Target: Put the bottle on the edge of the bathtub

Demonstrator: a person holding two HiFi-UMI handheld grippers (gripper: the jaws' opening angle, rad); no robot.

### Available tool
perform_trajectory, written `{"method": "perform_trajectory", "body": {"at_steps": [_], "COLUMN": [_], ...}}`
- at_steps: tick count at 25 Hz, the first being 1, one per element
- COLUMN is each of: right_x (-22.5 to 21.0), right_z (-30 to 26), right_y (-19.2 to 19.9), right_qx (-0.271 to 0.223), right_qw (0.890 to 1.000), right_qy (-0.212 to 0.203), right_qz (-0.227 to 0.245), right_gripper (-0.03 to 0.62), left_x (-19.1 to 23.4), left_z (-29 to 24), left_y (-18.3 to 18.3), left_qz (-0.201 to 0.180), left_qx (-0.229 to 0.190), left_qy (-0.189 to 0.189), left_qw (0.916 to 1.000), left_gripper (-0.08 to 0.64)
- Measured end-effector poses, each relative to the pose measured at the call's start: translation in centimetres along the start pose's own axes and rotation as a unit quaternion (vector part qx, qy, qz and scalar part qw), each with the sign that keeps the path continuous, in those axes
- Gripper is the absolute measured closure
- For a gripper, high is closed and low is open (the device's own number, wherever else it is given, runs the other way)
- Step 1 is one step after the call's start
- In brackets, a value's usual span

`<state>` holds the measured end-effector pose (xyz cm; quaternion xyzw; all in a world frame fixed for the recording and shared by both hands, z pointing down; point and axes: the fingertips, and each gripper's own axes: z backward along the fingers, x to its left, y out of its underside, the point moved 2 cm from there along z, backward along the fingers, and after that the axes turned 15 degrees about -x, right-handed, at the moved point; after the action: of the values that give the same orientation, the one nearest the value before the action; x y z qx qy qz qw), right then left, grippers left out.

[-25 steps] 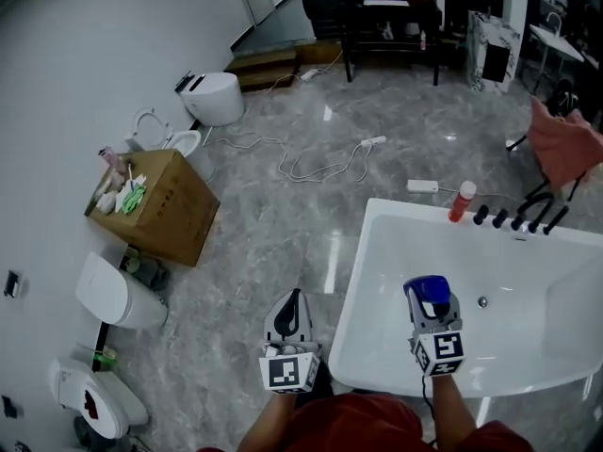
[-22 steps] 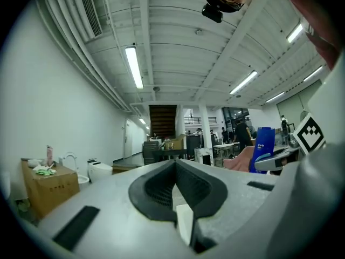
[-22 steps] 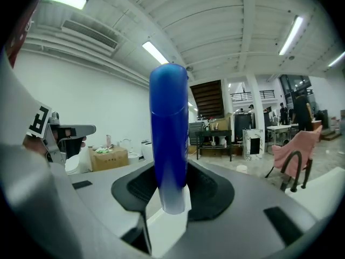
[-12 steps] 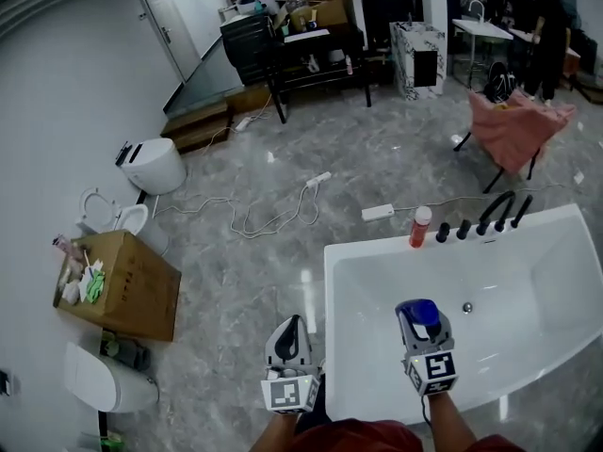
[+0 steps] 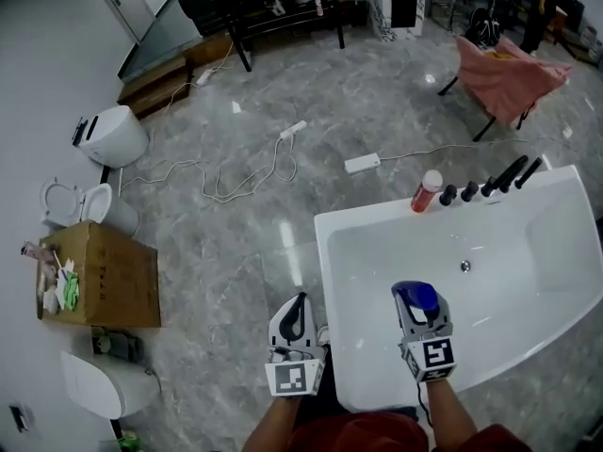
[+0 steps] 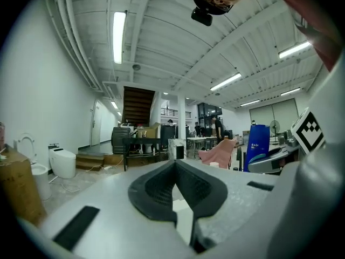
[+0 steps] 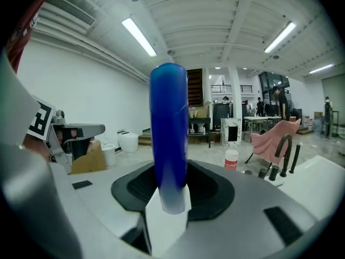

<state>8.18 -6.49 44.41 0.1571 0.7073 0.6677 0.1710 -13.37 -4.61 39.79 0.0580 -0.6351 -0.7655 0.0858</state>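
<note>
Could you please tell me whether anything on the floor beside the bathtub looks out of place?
Yes: a white cable lies in loose loops across the floor and a power strip sits near the bathtub, a likely trip hazard.

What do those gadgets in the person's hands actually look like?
The left gripper and right gripper are light grey, wedge-shaped shells with black ribbed fingers. Each carries a white cube printed with black square markers. The person wears a red top.
</note>
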Motion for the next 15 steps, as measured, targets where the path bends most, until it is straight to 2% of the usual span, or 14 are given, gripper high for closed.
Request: {"method": "perform_trajectory", "body": {"at_steps": [10, 15], "right_x": [-0.7, -0.8], "right_z": [-7.9, -10.6], "right_y": [9.9, 15.3], "right_qx": [0.07, 0.104], "right_qw": [0.997, 0.994], "right_qy": [0.036, 0.032], "right_qz": [-0.012, -0.019], "right_gripper": [0.44, 0.44], "left_x": [4.7, 5.7], "left_z": [-6.0, -7.0], "left_y": [10.7, 16.3], "left_qz": [0.015, 0.035], "left_qx": [0.044, 0.075], "left_qy": [0.04, 0.028], "left_qw": [0.9981, 0.9961], "left_gripper": [0.555, 0.555]}}
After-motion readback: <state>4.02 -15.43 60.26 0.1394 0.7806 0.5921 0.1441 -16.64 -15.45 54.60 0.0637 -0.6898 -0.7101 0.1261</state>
